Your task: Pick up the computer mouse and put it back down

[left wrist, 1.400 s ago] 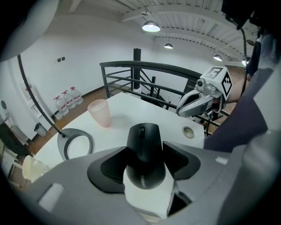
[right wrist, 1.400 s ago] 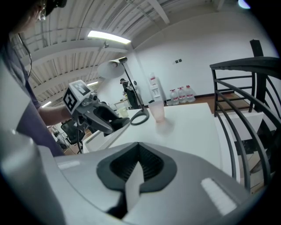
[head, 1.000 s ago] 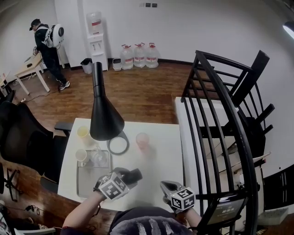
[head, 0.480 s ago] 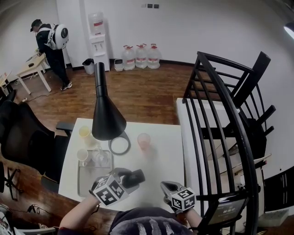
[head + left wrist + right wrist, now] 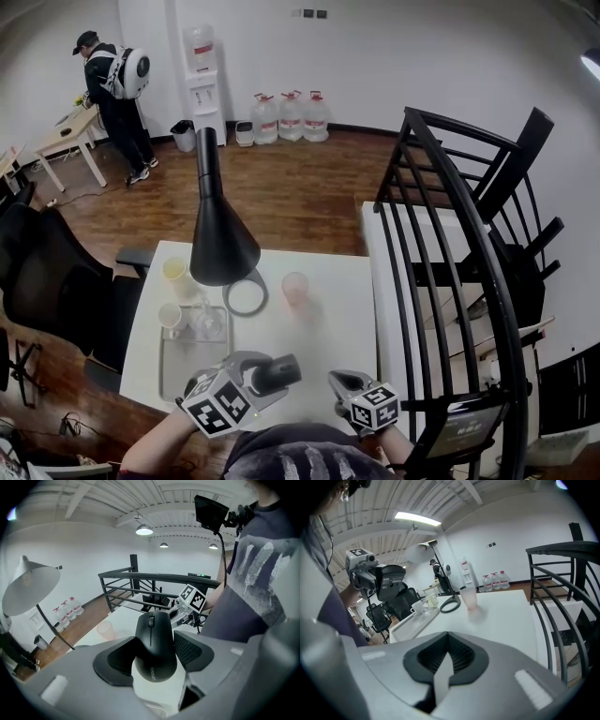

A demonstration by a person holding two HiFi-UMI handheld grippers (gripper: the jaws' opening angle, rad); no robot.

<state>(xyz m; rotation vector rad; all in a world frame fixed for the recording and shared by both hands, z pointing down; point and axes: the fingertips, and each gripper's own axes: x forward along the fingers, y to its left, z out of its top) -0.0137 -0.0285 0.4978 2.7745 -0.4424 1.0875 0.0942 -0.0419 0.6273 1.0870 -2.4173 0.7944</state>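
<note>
Black computer mouse [image 5: 152, 634] clamped lengthwise between the left gripper's [image 5: 154, 657] dark pads [image 5: 117, 660], held above the white table [image 5: 337, 309]. Right gripper's [image 5: 447, 660] jaws pressed together, empty.

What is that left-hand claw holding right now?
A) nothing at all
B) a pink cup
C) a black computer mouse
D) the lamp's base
C: in the left gripper view, the left gripper has its two jaws pressed against either side of a black computer mouse.
</note>
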